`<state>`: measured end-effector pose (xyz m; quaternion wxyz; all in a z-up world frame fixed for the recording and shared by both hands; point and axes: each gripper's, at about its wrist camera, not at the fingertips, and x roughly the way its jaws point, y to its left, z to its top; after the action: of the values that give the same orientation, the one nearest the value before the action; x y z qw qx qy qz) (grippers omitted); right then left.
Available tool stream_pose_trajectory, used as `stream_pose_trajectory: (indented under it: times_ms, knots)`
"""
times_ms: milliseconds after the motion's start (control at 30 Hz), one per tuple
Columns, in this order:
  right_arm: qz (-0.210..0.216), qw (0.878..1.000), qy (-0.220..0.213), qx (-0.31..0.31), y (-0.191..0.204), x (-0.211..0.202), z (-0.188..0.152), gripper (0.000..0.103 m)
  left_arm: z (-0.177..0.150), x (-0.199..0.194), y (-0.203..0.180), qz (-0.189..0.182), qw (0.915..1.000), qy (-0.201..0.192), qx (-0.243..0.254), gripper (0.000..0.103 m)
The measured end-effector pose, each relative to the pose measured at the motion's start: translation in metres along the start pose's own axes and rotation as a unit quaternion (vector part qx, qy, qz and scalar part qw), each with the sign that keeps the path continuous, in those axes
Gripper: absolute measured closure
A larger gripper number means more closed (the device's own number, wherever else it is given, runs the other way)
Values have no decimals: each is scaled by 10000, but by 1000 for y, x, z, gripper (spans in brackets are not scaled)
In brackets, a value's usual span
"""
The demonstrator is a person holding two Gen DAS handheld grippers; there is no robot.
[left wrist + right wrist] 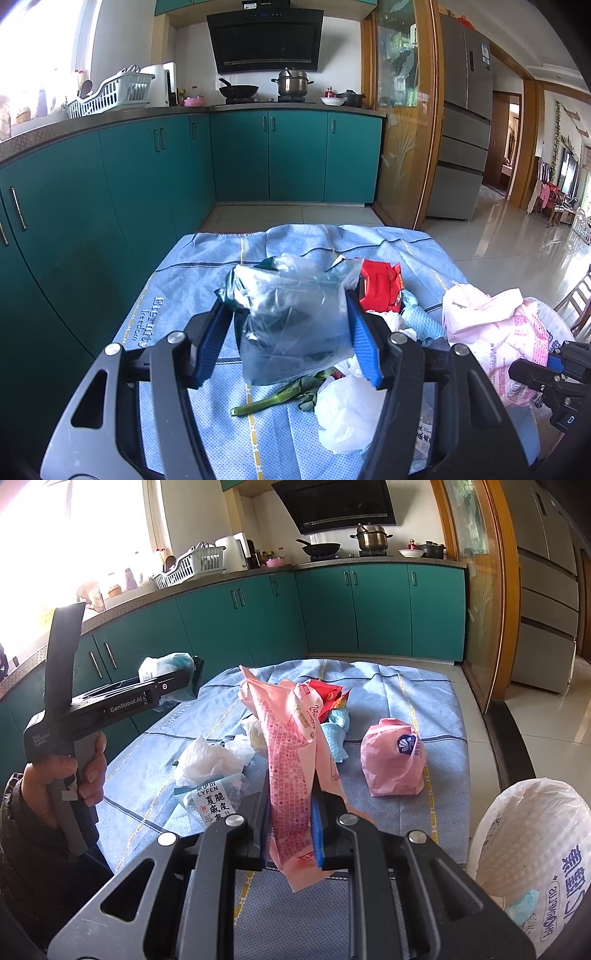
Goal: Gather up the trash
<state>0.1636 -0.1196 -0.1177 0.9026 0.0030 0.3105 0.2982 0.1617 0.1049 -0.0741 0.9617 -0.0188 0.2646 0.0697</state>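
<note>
Hidden and cut off

The clear bag (291,317) blurs its dark contents; the white sack (532,853) runs past the frame's right edge.

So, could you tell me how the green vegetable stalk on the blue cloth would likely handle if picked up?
The green vegetable stalk looks thin and limp, so it would probably droop. It seems light. A leafy end might tear if pinched hard.

blue checked tablecloth (424,686) carries white bag (207,760), pink packet (391,764), green stalk (273,398).
</note>
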Motion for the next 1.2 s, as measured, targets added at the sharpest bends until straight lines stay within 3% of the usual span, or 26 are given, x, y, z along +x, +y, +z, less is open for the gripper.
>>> stream_pose_trajectory:
  times_ms: [500,800,1200]
  knots:
    - [224,9993,-254,126,-5,-9,1,85,-1,-1,-1,1,10000,-16,27,42]
    - [203,9948,-939,345,-23,-42,4,85,3,-17,-6,-217,9995,-234,26,42]
    - [-1038,9817,-1207,1041,-89,-88,-17,85,2,-27,-49,-671,9966,-300,377,42]
